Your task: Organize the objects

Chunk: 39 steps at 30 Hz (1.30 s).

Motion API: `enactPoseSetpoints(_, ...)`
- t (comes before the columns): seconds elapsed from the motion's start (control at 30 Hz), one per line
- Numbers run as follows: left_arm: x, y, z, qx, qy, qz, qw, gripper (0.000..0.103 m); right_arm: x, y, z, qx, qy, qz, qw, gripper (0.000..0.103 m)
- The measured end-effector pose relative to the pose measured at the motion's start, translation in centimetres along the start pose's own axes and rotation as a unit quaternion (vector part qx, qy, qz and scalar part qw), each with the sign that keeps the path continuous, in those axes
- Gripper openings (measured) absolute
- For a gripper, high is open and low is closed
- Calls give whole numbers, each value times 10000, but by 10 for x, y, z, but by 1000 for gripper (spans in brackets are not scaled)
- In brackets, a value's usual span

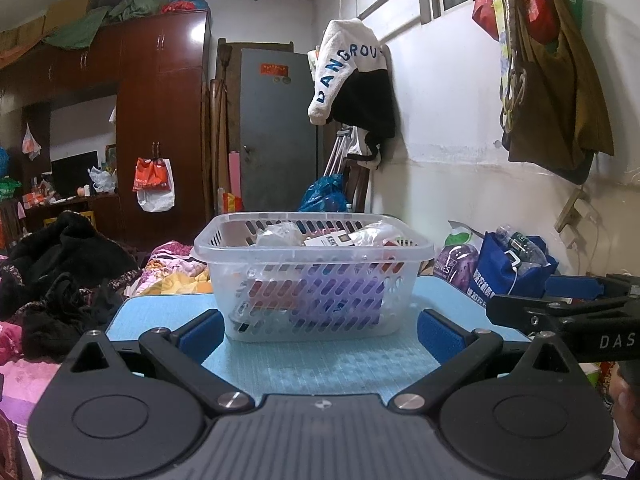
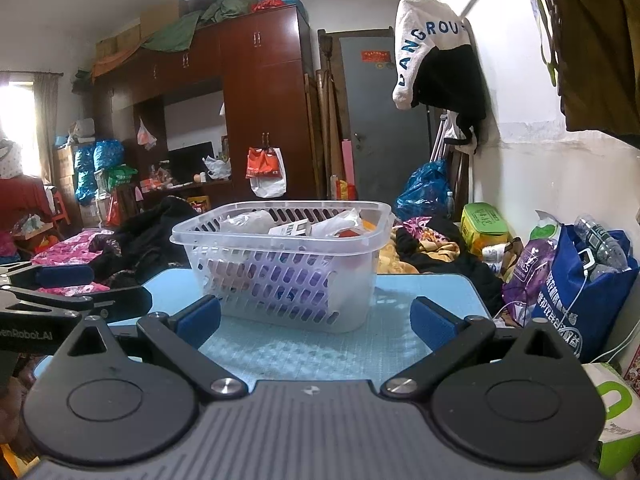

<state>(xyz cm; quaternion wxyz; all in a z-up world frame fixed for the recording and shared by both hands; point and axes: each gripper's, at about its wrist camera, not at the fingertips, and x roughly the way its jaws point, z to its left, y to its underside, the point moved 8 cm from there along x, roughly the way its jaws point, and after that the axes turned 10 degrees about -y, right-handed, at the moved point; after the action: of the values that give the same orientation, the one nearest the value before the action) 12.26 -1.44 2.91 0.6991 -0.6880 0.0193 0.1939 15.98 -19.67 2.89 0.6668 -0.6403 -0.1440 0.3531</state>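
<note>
Both tools sit low at the near edge of the blue worktop (image 1: 328, 364), facing the clear slotted basket (image 1: 312, 276). Left tool (image 1: 320, 330) is spread wide, nothing between its blue pads. Right tool (image 2: 316, 322) is the same: wide and empty. The basket stands upright near the middle of the worktop, just beyond both sets of fingertips and touching neither.

The basket is already loaded: a white carton (image 1: 330, 239) and crinkly clear wrappers (image 1: 280, 234) poke above the rim, and something purple and something red show through the slots (can't tell what they are). Nothing loose shows on the worktop, so my guess is sorting is mostly done or the basket itself gets moved next.

Risks from here:
- The basket wall is thin plastic. A pinch on one side would likely flex it and tip the load, and the stuff riding above the rim would spill first.
- The two tools are close side by side (each shows at the edge of the other's view). Reaching for the same rim could make them clash.
- The worktop is small with cluttered edges: blue bag (image 2: 580, 292) with bottles to the right, black clothes (image 1: 60, 276) on the bed to the left. A push instead of a lift could slide the basket off the far edge.
- The wrappers are slippery, so a grab there may pull out only film.
</note>
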Motion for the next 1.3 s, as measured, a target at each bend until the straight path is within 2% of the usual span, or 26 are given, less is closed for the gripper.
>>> enactPoseSetpoints(1.3,0,3,-3,10,112,88,9999,103,0,-2,0,-54,0,37,10000,103)
